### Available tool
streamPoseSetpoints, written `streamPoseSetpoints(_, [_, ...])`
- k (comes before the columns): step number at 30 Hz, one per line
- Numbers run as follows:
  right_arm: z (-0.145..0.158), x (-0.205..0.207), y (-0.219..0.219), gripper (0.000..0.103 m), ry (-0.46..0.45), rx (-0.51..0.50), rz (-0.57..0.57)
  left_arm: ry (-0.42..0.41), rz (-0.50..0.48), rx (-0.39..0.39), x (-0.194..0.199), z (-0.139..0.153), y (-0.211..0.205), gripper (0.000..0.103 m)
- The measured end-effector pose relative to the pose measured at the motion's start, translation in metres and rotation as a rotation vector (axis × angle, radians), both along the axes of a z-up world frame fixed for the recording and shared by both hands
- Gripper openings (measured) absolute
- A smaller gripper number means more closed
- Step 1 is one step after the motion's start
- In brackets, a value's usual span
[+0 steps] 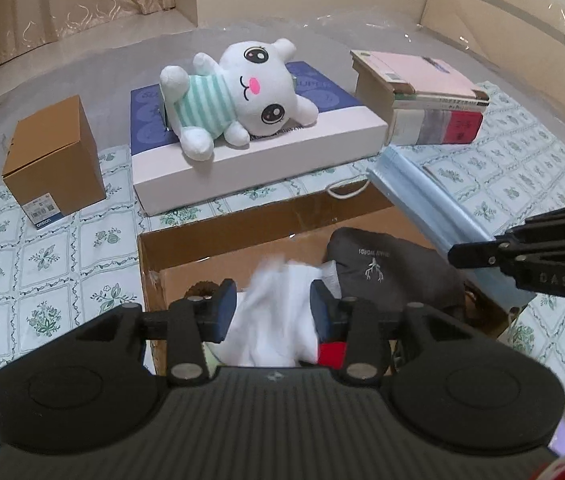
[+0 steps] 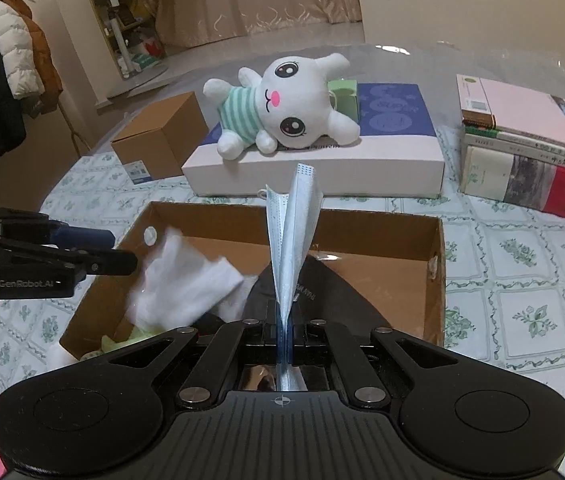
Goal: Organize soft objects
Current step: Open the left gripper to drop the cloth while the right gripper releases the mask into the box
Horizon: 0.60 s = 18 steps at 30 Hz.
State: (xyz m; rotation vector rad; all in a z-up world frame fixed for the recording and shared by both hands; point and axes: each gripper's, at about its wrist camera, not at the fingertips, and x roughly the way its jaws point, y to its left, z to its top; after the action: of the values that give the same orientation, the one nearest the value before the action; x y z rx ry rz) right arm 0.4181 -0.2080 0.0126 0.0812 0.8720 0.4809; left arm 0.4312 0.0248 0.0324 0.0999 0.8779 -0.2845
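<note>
An open cardboard box (image 1: 242,222) (image 2: 362,222) lies on the table in front of both grippers. My left gripper (image 1: 274,308) (image 2: 124,250) is open over the box's left half. A white cloth (image 1: 278,312) (image 2: 182,284), blurred, hangs loose between and below the left fingers. My right gripper (image 2: 285,332) (image 1: 456,256) is shut on a folded pale blue face mask (image 2: 292,236) (image 1: 422,200), which sticks up over the box. A dark grey fabric item (image 1: 394,272) (image 2: 342,300) lies in the box. A white plush bunny (image 1: 242,92) (image 2: 286,108) lies farther back.
The bunny rests on a flat white and blue box (image 1: 282,148) (image 2: 362,172). A small brown carton (image 1: 54,152) (image 2: 162,136) stands to the left and a stack of books (image 1: 422,100) (image 2: 530,148) to the right. A floral tablecloth (image 1: 42,260) covers the table.
</note>
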Motion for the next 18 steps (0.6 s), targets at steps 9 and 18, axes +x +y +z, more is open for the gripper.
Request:
streamPoseSetpoints(9, [0.003,0.001,0.015,0.002,-0.039,-0.063,0.137,-0.037,0.013,-0.012,-0.016,0.011,0.012,0.036])
streamPoseSetpoints(18, [-0.008,-0.002,0.056,0.002,-0.160,-0.309,0.399,-0.051,0.025,-0.032,-0.025,0.009,0.025,0.036])
